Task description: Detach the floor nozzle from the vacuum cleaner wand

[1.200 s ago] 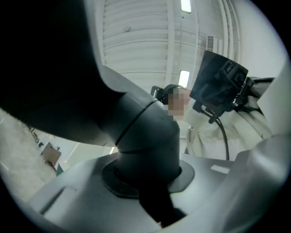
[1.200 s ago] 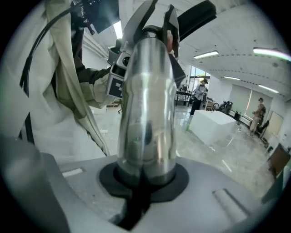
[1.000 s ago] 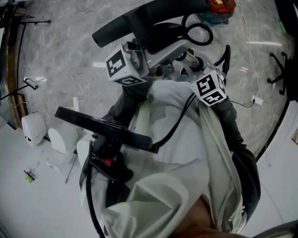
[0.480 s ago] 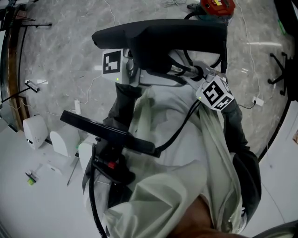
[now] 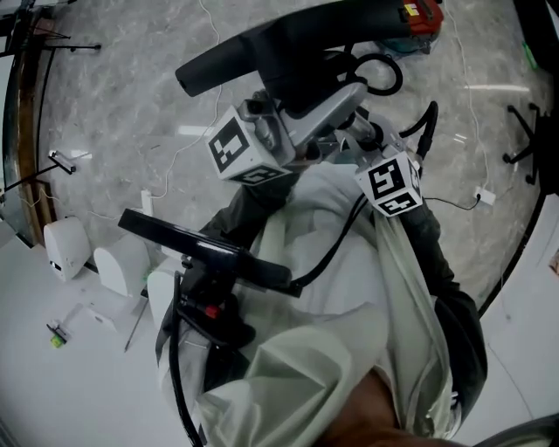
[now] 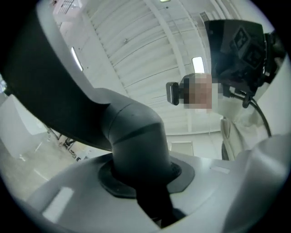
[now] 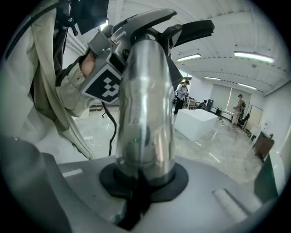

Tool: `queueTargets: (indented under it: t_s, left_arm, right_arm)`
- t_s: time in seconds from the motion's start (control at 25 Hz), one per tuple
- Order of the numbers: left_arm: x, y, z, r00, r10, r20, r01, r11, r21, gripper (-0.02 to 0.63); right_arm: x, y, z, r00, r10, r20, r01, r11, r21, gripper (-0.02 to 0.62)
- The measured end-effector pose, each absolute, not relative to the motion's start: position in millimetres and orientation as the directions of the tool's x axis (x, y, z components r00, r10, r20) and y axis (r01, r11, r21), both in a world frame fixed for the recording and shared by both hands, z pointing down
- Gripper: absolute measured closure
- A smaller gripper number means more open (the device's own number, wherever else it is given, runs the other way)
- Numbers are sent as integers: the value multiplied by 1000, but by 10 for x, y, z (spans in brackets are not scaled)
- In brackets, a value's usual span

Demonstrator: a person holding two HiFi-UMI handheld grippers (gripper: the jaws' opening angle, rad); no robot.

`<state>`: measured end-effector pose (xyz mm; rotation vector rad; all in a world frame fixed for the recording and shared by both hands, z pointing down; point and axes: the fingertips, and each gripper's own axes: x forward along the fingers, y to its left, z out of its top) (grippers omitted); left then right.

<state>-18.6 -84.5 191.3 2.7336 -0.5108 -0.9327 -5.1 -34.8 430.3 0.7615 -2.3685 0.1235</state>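
Note:
In the head view the black floor nozzle (image 5: 288,39) is held up in front of me, its neck meeting the silver wand (image 5: 327,109). My left gripper (image 5: 297,96), with its marker cube, is shut on the nozzle's dark grey neck (image 6: 134,136). The wide nozzle head (image 6: 50,82) fills the upper left of the left gripper view. My right gripper (image 5: 358,131) is shut on the shiny wand (image 7: 145,113), which rises from between its jaws toward the nozzle. Nozzle and wand look joined. Both pairs of fingertips are hidden by what they hold.
A red-topped machine (image 5: 415,13) stands on the marble floor beyond the nozzle. White units (image 5: 65,240) and loose cables lie at the left. A chair base (image 5: 524,131) is at the right. A black rig (image 5: 201,249) sits against my cream jacket. A white block (image 7: 198,120) stands farther off.
Half a second ago the nozzle lay level and low, hiding the wand. It has now tilted back up, and the left gripper's cube has swung down and to the right.

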Motion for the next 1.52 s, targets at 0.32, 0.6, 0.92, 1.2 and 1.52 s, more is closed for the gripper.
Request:
queueTargets:
  t_s: [0.32, 0.6, 0.92, 1.2, 1.52]
  left_arm:
    - [-166, -52, 1835, 796, 158, -584, 210, -977, 21, 520]
    - [-38, -442, 1871, 815, -60, -577, 35, -988, 153, 520]
    - [-76, -789, 1990, 777, -391, -493, -251, -911, 326, 525]
    - [-83, -153, 1959, 792, 199, -577, 283, -957, 59, 522]
    - [-13, -452, 1919, 792, 3, -610, 127, -979, 160, 520]
  right_arm:
    - [-178, 9, 4239, -768, -272, 579, -287, 955, 68, 555]
    - [-88, -209, 4281, -700, -446, 558, -497, 865, 69, 555]
    - [-11, -308, 4319, -605, -543, 582, -595, 794, 122, 557]
    - [-91, -45, 4330, -734, -325, 597, -367, 929, 55, 554]
    - [-70, -139, 4315, -721, -383, 578, -466, 885, 5, 555]
